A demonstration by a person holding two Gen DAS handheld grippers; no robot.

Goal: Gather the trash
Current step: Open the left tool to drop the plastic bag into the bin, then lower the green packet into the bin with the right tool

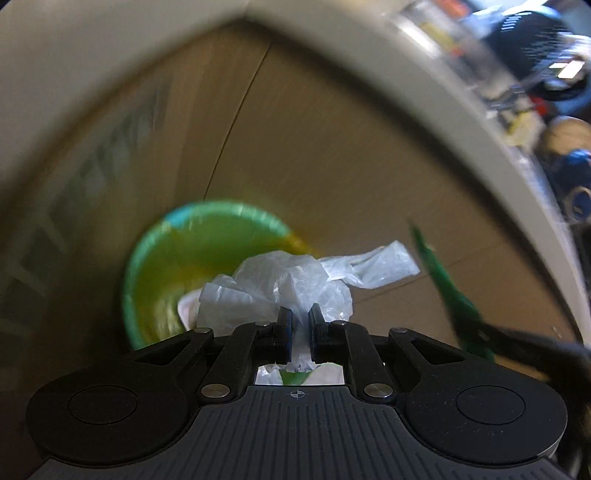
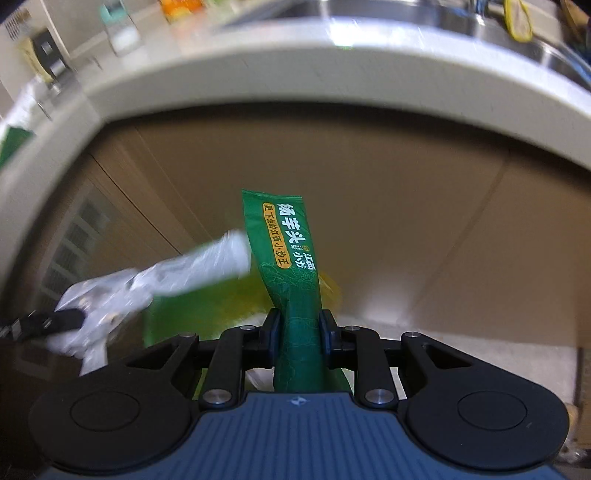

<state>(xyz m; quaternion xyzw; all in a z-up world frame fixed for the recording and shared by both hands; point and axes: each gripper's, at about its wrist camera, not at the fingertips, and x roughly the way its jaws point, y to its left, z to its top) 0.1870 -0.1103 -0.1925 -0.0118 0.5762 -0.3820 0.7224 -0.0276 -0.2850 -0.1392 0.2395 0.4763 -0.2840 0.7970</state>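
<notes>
My left gripper (image 1: 299,325) is shut on a crumpled clear plastic bag (image 1: 291,284), held above the open mouth of a round bin lined with a green bag (image 1: 162,266). My right gripper (image 2: 298,328) is shut on a green snack wrapper with white and yellow print (image 2: 291,258), held upright. The wrapper also shows at the right of the left wrist view (image 1: 447,291). The plastic bag and left gripper show blurred at the left of the right wrist view (image 2: 147,288). The bin's green and yellow liner (image 2: 192,314) lies below and behind the wrapper.
A pale countertop edge (image 2: 295,85) curves overhead, with brown cabinet doors (image 2: 406,221) behind the bin. A steel sink (image 2: 406,14) and bottles sit on the counter. Cluttered items (image 1: 546,74) lie at the far right of the left wrist view.
</notes>
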